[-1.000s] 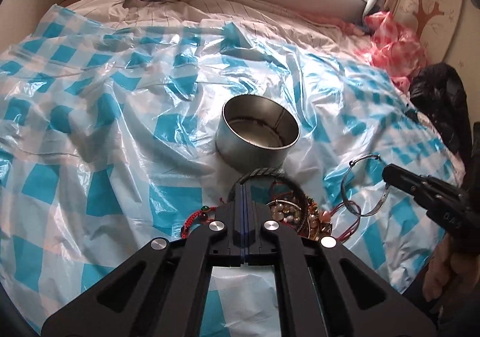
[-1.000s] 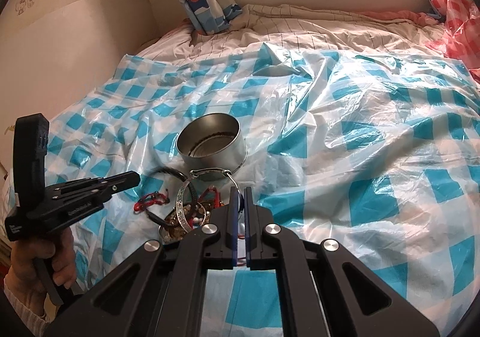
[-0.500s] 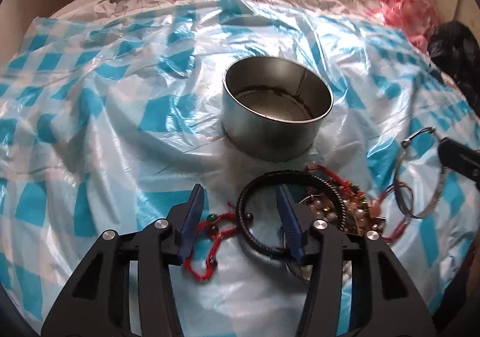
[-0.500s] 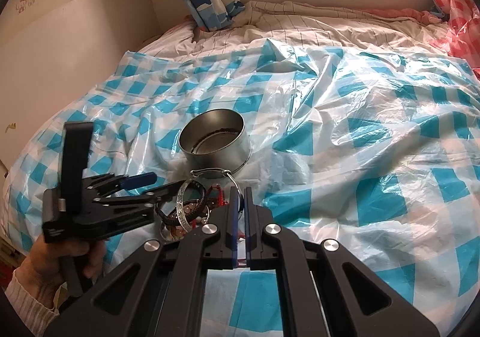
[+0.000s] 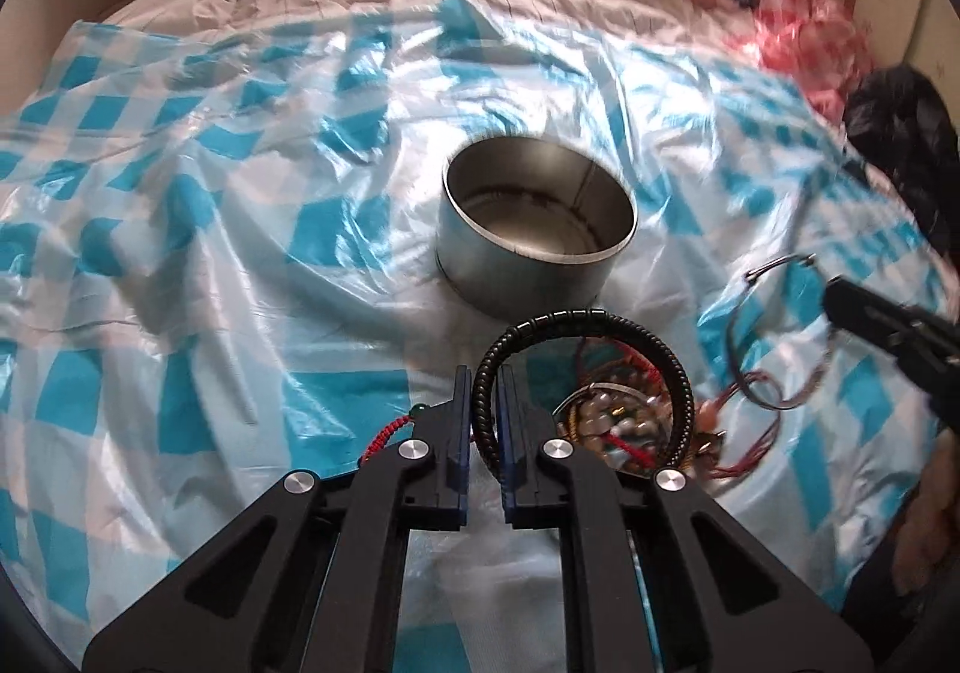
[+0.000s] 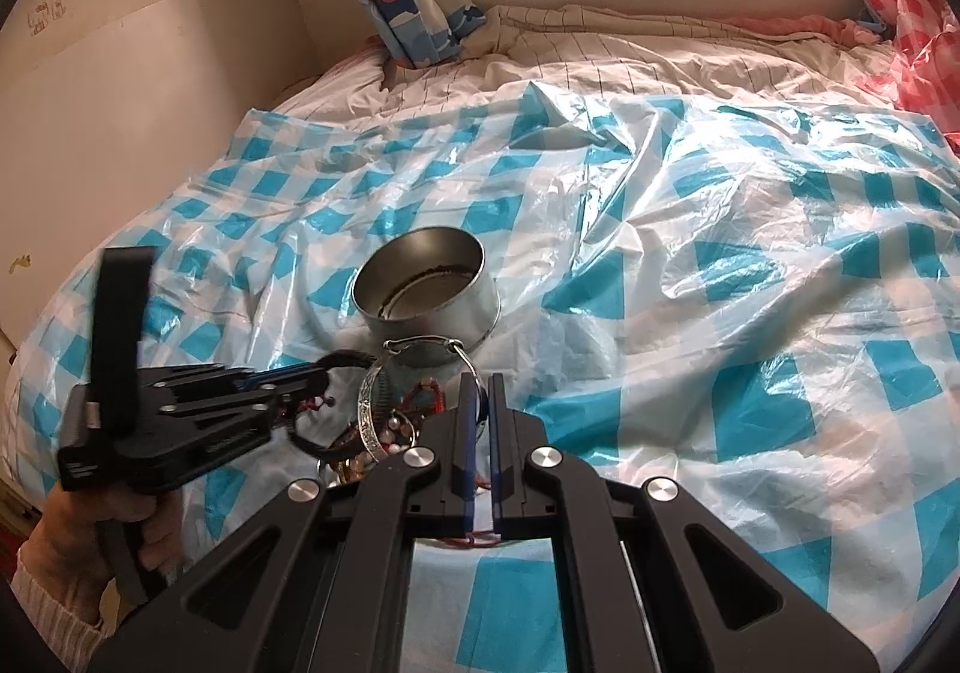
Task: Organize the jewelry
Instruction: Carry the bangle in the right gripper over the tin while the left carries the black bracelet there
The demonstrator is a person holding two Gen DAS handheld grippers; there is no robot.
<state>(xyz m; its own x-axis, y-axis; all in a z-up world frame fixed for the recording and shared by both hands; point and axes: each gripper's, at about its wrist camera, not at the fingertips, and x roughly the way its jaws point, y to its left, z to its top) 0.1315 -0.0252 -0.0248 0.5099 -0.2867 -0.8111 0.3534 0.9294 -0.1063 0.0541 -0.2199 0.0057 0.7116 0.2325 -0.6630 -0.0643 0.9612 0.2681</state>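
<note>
Now, left claw [image 5: 480, 403] just closed, clenched on black coil bracelet [image 5: 600, 322] near tin [image 5: 534, 229] | right claw [image 6: 478, 421] clenched on silver bangle [image 6: 369, 415], near side of tin | risk: red cords [image 5: 384, 436] in the pile [image 5: 618, 421] snag, drag pieces over the bed sheet [image 5: 240, 253]

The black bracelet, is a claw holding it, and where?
Yes. The left claw has just closed on the black bracelet, pinching the left side of its ring. The silver bangle hangs from the right claw.
</note>
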